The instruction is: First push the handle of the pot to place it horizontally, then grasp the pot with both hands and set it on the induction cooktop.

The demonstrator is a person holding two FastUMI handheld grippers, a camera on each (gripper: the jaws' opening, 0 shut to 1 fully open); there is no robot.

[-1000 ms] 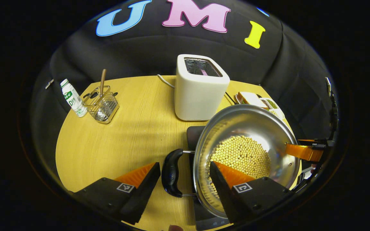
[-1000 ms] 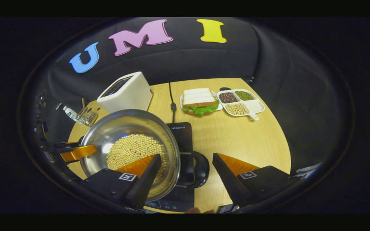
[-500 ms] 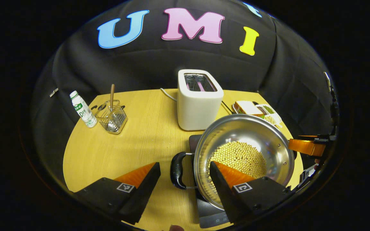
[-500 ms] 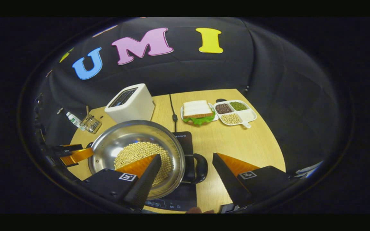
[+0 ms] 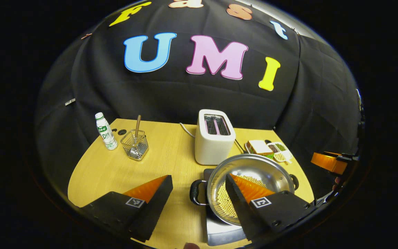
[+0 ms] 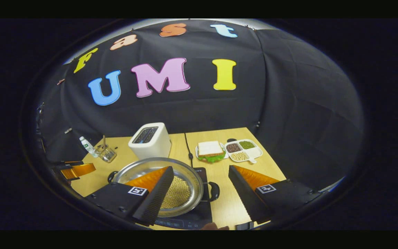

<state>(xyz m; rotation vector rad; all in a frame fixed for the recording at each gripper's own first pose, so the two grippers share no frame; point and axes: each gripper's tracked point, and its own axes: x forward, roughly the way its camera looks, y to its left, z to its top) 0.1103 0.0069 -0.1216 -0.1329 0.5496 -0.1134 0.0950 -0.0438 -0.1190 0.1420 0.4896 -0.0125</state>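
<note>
Pot sitting on the cooktop, both tools pulling away.

The pot (image 5: 250, 176) is resting on the cooktop (image 6: 199, 216) beside the toaster (image 5: 214, 141); left tool (image 5: 199, 199) and right tool (image 6: 200, 195), fingers apart and empty, are now backing off it — placement looks done.

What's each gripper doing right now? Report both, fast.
Left gripper: open, holding nothing, above the pot.
Right gripper: open, holding nothing, above the pot's handle.

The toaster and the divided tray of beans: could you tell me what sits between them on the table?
In the right gripper view, a sandwich on a plate lies between the toaster and the divided tray, and a black cable runs down the table just beside the toaster.
</note>
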